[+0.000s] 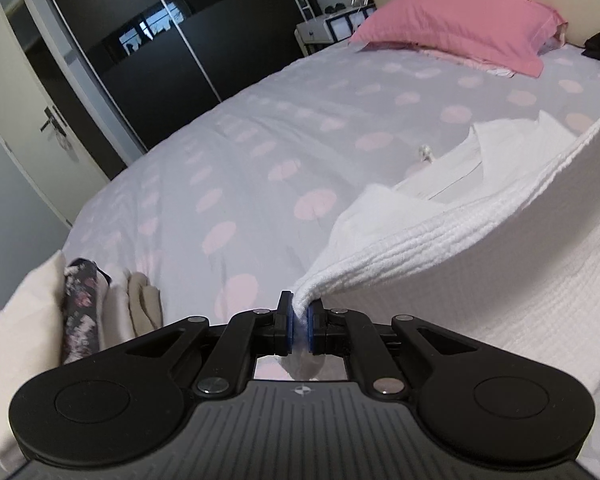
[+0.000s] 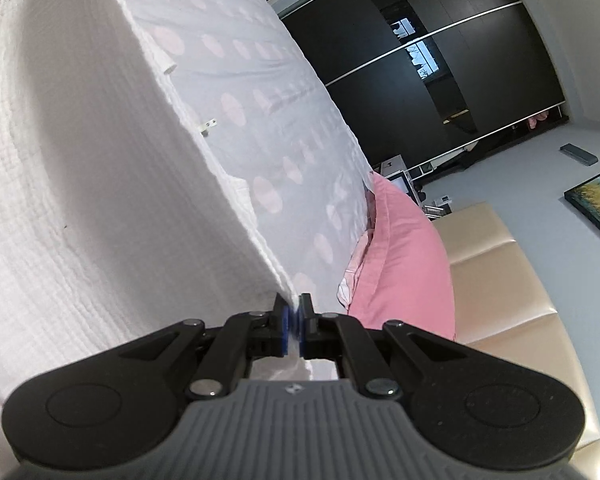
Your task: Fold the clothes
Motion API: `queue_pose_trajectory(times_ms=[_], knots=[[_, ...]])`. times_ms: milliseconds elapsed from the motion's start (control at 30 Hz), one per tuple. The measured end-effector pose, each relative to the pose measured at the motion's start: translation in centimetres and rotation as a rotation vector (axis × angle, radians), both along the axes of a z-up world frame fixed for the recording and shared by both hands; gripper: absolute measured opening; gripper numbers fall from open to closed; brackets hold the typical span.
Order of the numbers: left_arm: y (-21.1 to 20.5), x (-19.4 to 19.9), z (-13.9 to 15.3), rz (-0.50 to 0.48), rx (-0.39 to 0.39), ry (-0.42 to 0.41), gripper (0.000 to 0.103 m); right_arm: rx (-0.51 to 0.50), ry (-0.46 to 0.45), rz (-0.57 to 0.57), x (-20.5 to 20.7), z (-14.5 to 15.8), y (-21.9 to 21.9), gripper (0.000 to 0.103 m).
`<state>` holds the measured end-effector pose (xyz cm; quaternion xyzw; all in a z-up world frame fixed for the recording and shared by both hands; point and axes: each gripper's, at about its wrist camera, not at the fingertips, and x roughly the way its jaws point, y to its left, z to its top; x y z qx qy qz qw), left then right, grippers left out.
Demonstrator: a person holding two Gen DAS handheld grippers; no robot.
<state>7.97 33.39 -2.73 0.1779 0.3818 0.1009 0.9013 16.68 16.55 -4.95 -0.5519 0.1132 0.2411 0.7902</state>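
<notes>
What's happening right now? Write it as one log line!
step: folding | left gripper: shut on cloth | right gripper: shut on cloth | cloth: white, lifted over bed

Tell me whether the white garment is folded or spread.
Spread: the white garment hangs stretched between the left gripper and right gripper, each pinching a corner.

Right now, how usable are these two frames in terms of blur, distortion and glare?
Left wrist view: strong fisheye bend, sharp on the white waffle-textured cloth in the left gripper; the glossy black wardrobe door reflects a window. Right wrist view: tilted, equally curved, soft light, right gripper crisp.
</notes>
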Motion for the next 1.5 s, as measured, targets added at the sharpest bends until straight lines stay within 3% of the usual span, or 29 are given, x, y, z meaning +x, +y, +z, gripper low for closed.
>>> queue_pose_trajectory(times_ms=[233,400,567,800,867,933,967,1033,1067,1300,1500], knots=[[2.4,4.0,0.7,0.028,-0.051,-0.033,0.005,0.025,-0.033,-0.015,3.8,1.3,2.5,0.005],[4.0,9.2,1.0,0.040,-0.076,0.015,0.005,-0.003,-0.027,-0.031,8.7,1.1,5.6,0.005],[4.8,14.1,-1.9,0.084,-0.084,0.102,0.004,-0.001,0.045,-0.087,13.6,-1.1,8.6,0.005],[4.8,17.8,-6.8,0.131,-0.065,0.168,0.009,0.031,0.115,-0.159,16.0,-5.0,9.7,0.008],[4.8,18.0,-7.6,0.142,-0.068,0.166,0.014,0.040,0.134,-0.179,16.7,-6.1,10.1,0.019],[5.1,17.9,-7.8,0.167,-0.071,0.154,0.026,0.049,0.154,-0.200,17.3,-7.3,10.4,0.030],[5.4,18.0,-7.6,0.178,-0.079,0.146,0.028,0.054,0.159,-0.212,17.6,-7.5,10.4,0.031],[5.9,17.8,-7.3,0.192,-0.093,0.137,0.045,0.067,0.162,-0.236,18.0,-7.3,10.0,0.033],[6.2,17.6,-7.1,0.200,-0.089,0.132,0.047,0.073,0.163,-0.245,18.0,-7.0,9.6,0.033],[6.3,13.8,-5.2,0.179,-0.088,0.115,0.048,0.145,0.239,-0.280,16.5,-4.8,6.0,0.034],[4.5,8.0,-3.8,0.113,-0.094,0.105,0.048,0.178,0.336,-0.226,10.8,-3.4,2.1,0.034]])
